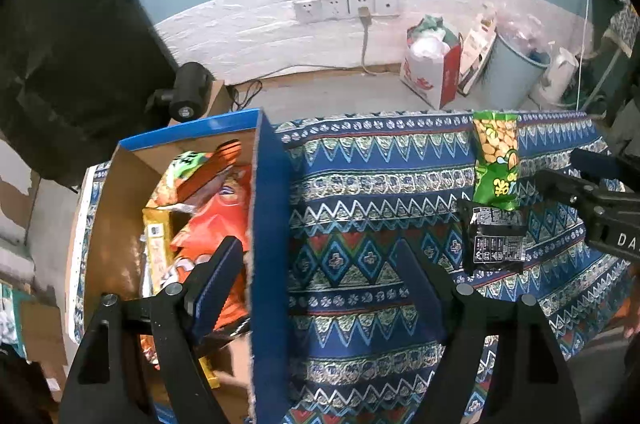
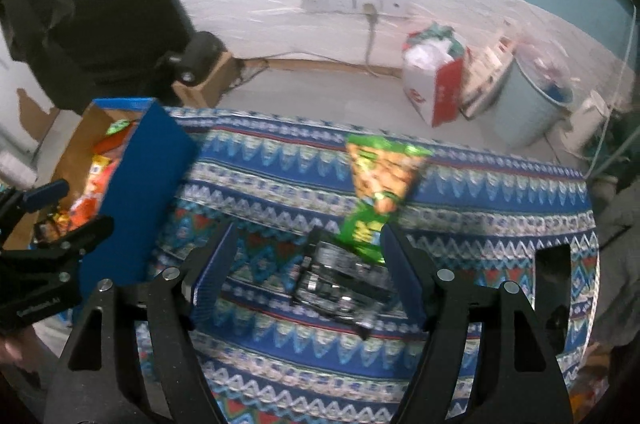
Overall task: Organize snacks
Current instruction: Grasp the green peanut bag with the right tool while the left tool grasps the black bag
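Left gripper (image 1: 320, 264): seen nearest the lens, jaws spread wide, nothing pinched; one finger is held over the box interior, the other over the cloth, with the box's blue wall between them.

Cardboard box (image 1: 268, 224): blue-sided, set at the left end of the patterned tablecloth (image 1: 360, 183). Orange snack bags (image 1: 216, 220) and a yellow packet (image 1: 156, 248) are contained inside.

Black snack packet (image 1: 496, 244): laid flat on the cloth toward the right end, printed back uppermost.

Green snack bag (image 1: 496, 159): placed at the far edge of the cloth, its near end overlapping the black packet.

Right gripper (image 2: 308, 264): jaws spread, nothing clamped; the black packet (image 2: 340, 276) is seen between the fingers, the green bag (image 2: 380, 191) just beyond. Contact between the pads and the packets cannot be told.
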`<action>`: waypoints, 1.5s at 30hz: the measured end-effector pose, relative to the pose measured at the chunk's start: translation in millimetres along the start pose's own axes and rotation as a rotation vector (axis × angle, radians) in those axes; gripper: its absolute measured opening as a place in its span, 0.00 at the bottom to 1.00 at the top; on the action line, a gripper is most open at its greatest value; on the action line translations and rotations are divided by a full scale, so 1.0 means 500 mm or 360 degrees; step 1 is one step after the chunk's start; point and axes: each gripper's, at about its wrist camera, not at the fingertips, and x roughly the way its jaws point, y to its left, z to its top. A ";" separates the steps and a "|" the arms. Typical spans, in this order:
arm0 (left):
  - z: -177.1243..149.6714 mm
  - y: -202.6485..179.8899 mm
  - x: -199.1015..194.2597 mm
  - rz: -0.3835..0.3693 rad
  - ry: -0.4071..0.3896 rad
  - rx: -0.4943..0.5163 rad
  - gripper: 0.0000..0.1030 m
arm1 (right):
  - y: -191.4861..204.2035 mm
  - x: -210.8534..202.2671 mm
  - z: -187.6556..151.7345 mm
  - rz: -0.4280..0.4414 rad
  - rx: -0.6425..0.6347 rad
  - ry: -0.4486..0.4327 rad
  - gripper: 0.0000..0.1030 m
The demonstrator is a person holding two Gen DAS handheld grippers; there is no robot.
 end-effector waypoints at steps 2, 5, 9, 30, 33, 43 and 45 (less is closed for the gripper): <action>0.007 -0.012 0.017 -0.0003 0.0028 0.0017 0.78 | -0.023 0.011 -0.002 -0.0029 0.0015 0.0022 0.71; 0.020 -0.029 0.040 -0.0004 0.0044 0.0033 0.78 | -0.058 0.037 -0.002 -0.0079 0.0052 0.0067 0.71; 0.041 -0.046 0.070 -0.0025 0.0054 0.0055 0.78 | -0.084 0.082 0.004 -0.0091 0.0074 0.0135 0.71; 0.068 -0.133 0.204 -0.0117 0.0177 0.0205 0.78 | -0.131 0.281 0.019 -0.0118 0.0113 0.0310 0.67; 0.069 -0.142 0.207 -0.0125 0.0181 0.0208 0.78 | -0.128 0.287 0.013 -0.0055 0.0105 0.0308 0.42; 0.073 -0.183 0.193 -0.0313 0.0214 0.0145 0.79 | -0.138 0.208 0.024 -0.0169 0.0067 0.0147 0.34; 0.071 -0.200 0.192 -0.0365 0.0241 0.0141 0.79 | -0.155 0.186 0.019 -0.0175 0.0096 0.0139 0.34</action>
